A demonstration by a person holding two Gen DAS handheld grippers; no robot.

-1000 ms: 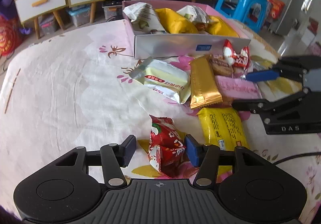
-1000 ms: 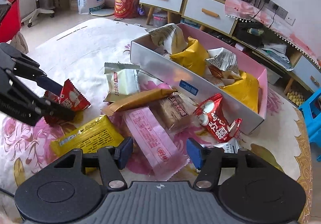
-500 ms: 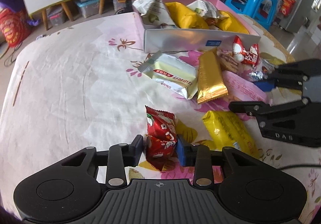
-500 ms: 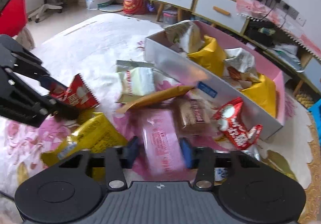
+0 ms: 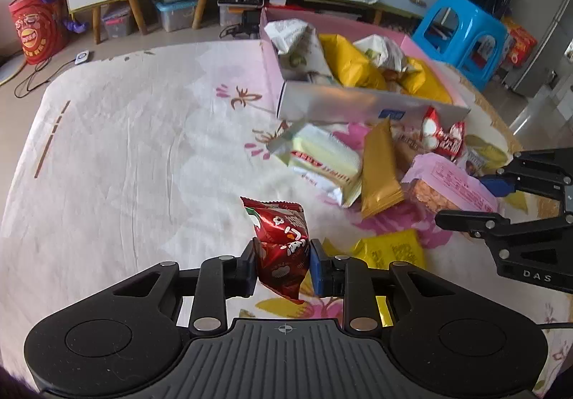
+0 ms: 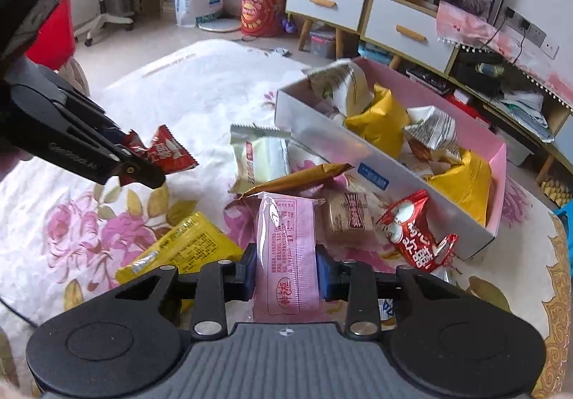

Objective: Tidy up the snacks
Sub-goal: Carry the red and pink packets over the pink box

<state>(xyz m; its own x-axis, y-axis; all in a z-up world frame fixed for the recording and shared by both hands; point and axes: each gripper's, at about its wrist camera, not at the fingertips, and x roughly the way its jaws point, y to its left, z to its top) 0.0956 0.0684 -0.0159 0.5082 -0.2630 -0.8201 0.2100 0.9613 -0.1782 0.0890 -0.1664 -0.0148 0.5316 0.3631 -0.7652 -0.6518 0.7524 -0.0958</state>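
Snacks partly filled the pink box (image 5: 274,37) in the left wrist view: yellow and white bags sat inside it. The left gripper (image 5: 283,264) was clamped on a red packet (image 5: 281,248), raised off the floral cloth (image 5: 125,166). A cream pack (image 5: 322,162), gold bar (image 5: 381,170) and yellow pack (image 5: 394,248) lay loose.

In the right wrist view, the right gripper (image 6: 285,272) was clamped on a pink wafer pack (image 6: 286,248). A brown biscuit pack (image 6: 349,220) and another red packet (image 6: 412,238) lay beside the box. Judging by that, roughly half remained.
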